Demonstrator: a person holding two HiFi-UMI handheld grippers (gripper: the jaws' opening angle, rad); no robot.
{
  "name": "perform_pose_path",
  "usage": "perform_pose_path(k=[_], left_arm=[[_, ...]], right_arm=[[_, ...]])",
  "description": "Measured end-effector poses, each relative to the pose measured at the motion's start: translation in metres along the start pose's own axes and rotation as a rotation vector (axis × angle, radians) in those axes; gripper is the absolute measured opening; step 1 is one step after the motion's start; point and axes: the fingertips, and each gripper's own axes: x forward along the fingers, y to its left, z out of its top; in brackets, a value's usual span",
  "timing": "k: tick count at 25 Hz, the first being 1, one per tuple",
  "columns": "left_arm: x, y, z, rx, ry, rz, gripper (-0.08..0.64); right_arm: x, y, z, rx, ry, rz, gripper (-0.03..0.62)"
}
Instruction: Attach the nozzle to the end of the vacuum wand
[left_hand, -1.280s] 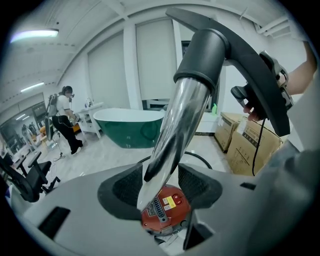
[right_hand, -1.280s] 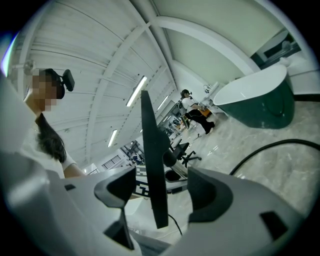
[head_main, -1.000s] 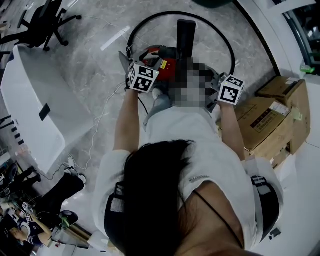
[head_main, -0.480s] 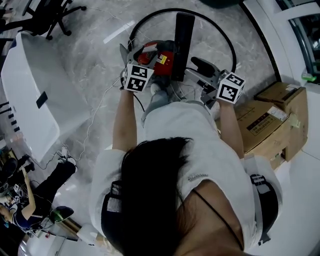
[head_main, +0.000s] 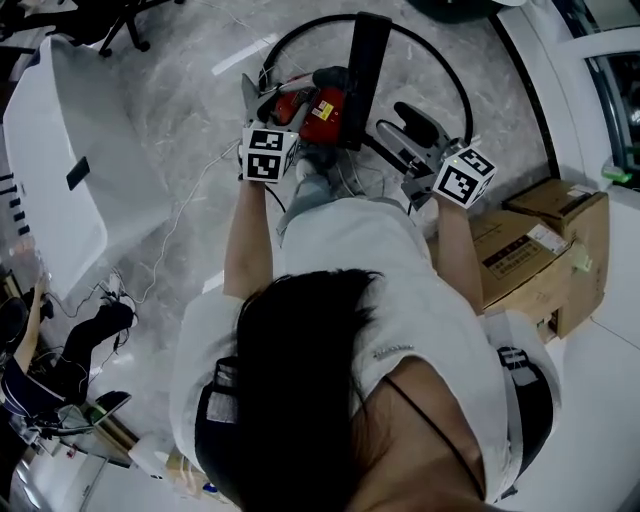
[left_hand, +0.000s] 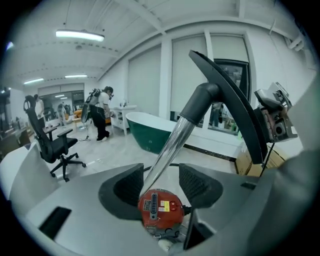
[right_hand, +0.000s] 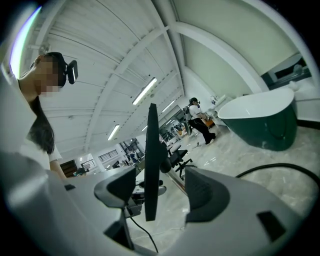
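the left gripper (left_hand: 160, 170) is gaping wide, holding nothing; the wand (left_hand: 172, 140) is rising between its jaws from the red vacuum body (left_hand: 160, 210) to the black nozzle (left_hand: 227, 100) on its end. the right gripper (right_hand: 161, 180) is gaping too, empty, the nozzle's edge between its jaws.

the wand (left_hand: 169, 150) is a smooth, shiny metal tube; the nozzle (left_hand: 228, 100) looks like matt dark plastic. the vacuum body (left_hand: 160, 207) is glossy red plastic. the floor (head_main: 190, 110) is polished, veined stone, and the boxes (head_main: 520, 262) are plain brown cardboard. the bathtub (left_hand: 150, 132) is glossy green.
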Motion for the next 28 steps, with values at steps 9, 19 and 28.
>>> perform_pose_path(k=[9, 19, 28], left_arm=[[-0.02, -0.009, 0.01, -0.031, -0.054, 0.037, 0.219], [-0.044, -0.029, 0.015, -0.026, -0.099, 0.09, 0.174], [-0.062, -0.041, 0.013, -0.031, -0.125, 0.144, 0.114]], right_arm=[[-0.007, 0.007, -0.005, -0.088, 0.035, -0.009, 0.313], [-0.015, 0.006, -0.004, -0.105, 0.008, -0.065, 0.248], [-0.02, 0.009, -0.009, -0.147, 0.009, -0.097, 0.109]])
